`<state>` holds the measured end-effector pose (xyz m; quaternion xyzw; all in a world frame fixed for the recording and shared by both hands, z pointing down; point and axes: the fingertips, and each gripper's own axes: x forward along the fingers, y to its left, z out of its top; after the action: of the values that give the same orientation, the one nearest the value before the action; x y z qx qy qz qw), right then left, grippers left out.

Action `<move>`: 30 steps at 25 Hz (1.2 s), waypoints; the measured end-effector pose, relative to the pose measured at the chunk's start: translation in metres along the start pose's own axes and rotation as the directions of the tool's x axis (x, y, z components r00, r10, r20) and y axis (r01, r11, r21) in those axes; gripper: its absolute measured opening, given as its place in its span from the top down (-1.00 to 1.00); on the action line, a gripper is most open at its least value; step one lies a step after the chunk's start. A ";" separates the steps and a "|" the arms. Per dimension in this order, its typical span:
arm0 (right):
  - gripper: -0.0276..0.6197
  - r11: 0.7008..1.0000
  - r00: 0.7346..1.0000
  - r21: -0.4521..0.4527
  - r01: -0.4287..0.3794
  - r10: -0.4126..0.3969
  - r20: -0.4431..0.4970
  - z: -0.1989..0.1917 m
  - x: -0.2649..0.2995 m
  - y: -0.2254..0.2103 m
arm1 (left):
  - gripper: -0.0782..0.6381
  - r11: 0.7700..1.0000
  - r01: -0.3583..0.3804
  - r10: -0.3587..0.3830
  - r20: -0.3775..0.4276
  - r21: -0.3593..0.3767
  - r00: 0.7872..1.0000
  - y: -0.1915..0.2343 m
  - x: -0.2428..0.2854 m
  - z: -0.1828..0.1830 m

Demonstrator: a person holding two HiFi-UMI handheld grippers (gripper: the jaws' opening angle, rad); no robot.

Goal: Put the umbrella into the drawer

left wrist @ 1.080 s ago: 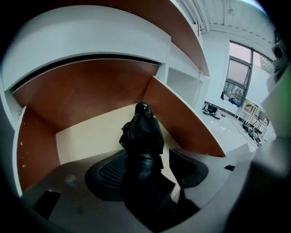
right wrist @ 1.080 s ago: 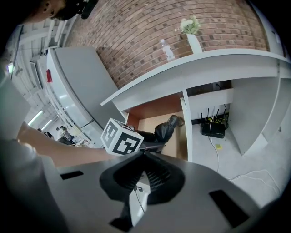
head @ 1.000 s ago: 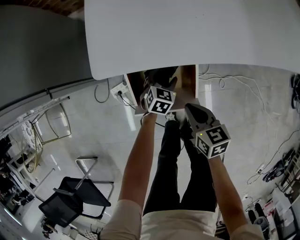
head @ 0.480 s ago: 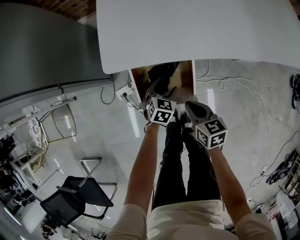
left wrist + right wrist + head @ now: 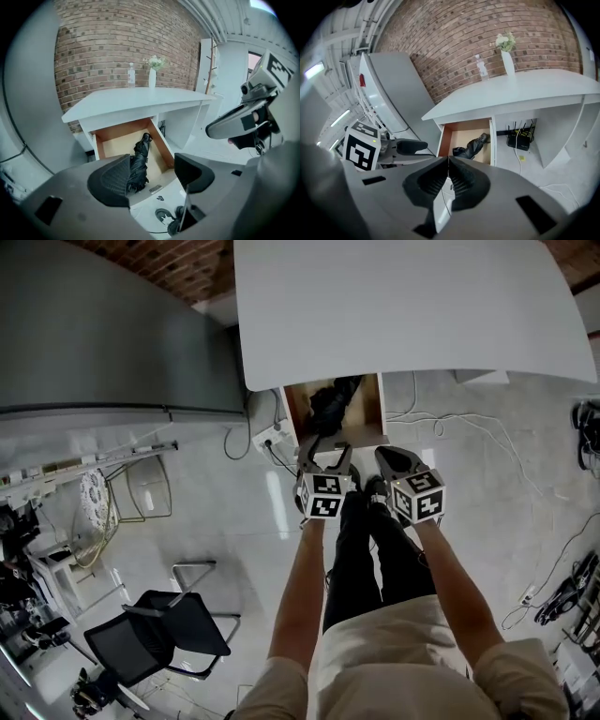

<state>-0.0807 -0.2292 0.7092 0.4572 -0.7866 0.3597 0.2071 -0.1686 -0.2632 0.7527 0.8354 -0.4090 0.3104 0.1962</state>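
Umbrella (image 5: pixel 139 159): black, folded, lying inside drawer (image 5: pixel 112 140) on its wood floor, running front to back; narrow end twd the back, bulkier end nr the front edge.
Drawer: pulled out from under white desk (image 5: pixel 403 306), wood-lined, white outer sides; umbrella sits a bit right of centre in left gripper view.
Left gripper (image 5: pixel 152 173): released, jaws wide apart, nothing betw them; umbrella shows through the gap but lies well apart, down in the drawer.
Right gripper (image 5: pixel 448 161): clenched, pads pressed tog, nothing caught betw them.
Gripper posn: both held side by side in front of the open drawer, above the floor, touching neither drawer nor umbrella; left one nearer the drawer front in head view.
Person: arms stretched fwd, dark trousers and shoes visible below the grippers.
Desk top: white vase w/ flowers (image 5: pixel 506 58) and clear bottle (image 5: pixel 480 68) at the back, nr brick wall (image 5: pixel 117 42).
Under desk: black box w/ cables (image 5: pixel 518 138) on the floor, right of the drawer.
Surroundings: black chair (image 5: pixel 150 638) on pale tiled floor at person's left; loose cables on the floor at right.
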 end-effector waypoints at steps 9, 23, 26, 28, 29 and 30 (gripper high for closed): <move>0.71 0.999 0.998 -0.050 -0.012 0.015 0.058 0.041 -0.039 0.024 | -0.03 0.999 -0.035 0.035 0.029 -0.002 0.999 -0.024 -0.062 0.037; 0.70 0.979 0.995 -0.177 -0.096 0.099 0.009 0.028 -0.094 0.053 | -0.03 0.988 -0.102 0.116 0.124 -0.119 0.985 -0.063 -0.127 0.077; 0.70 0.965 0.994 -0.243 -0.102 0.105 0.001 0.027 -0.095 0.053 | -0.03 0.988 -0.106 0.118 0.105 -0.110 0.987 -0.064 -0.125 0.064; 0.70 0.966 0.995 -0.239 -0.097 0.101 0.004 0.029 -0.094 0.049 | -0.03 0.989 -0.108 0.119 0.107 -0.104 0.987 -0.063 -0.129 0.064; 0.70 0.968 0.995 -0.232 -0.094 0.098 0.008 0.031 -0.094 0.046 | -0.03 0.989 -0.109 0.121 0.117 -0.104 0.986 -0.063 -0.131 0.068; 0.70 0.970 0.995 -0.226 -0.091 0.096 0.012 0.033 -0.094 0.043 | -0.02 0.989 -0.108 0.121 0.127 -0.103 0.985 -0.064 -0.132 0.070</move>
<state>-0.0715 -0.1860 0.6097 0.3974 -0.8452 0.2725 0.2312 -0.1545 -0.1925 0.6069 0.8190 -0.4829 0.2447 0.1903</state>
